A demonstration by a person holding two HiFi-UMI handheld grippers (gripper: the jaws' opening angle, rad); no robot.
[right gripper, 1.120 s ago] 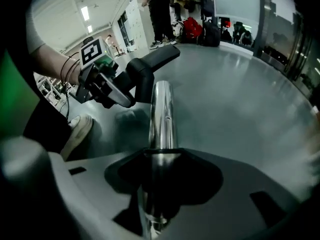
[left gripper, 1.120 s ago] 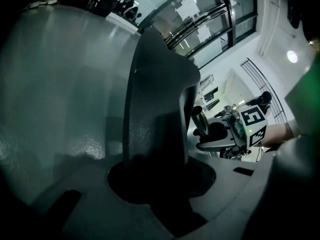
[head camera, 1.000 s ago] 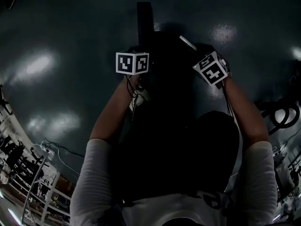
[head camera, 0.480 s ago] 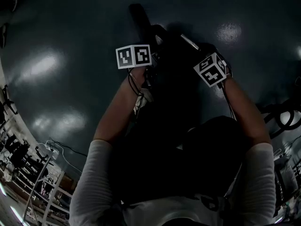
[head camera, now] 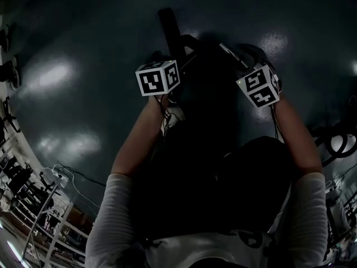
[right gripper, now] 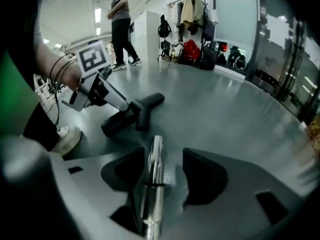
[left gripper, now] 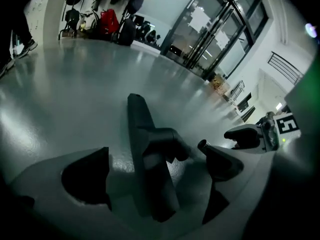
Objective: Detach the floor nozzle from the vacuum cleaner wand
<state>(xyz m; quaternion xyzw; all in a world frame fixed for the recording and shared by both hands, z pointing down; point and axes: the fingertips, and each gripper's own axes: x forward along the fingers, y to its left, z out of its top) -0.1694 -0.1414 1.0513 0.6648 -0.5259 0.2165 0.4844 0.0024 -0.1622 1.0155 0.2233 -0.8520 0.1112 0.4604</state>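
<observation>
The black T-shaped floor nozzle (left gripper: 148, 154) lies on the grey floor, and in the left gripper view it shows between the wide-apart jaws of my left gripper (left gripper: 150, 153). These jaws are opening and their pads do not press on it. The chrome wand (right gripper: 152, 184) runs up between the jaws of my right gripper (right gripper: 165, 156), close to the left pad with a gap to the right one; those jaws are opening too. The wand's bare end stands apart from the nozzle (right gripper: 134, 111). The head view is dark; both marker cubes (head camera: 158, 77) hover near the nozzle (head camera: 169, 28).
A person (right gripper: 120, 24) stands at the back by a rack of coats and bags (right gripper: 192, 14). Glass doors (left gripper: 215, 29) and more bags (left gripper: 107, 21) line the far wall. Cables and racks (head camera: 50, 188) sit at the head view's lower left.
Both grippers have pulled back and up. The right cube has shifted to the right and down in the picture. The nozzle has tilted and now lies apart from the wand's end.
</observation>
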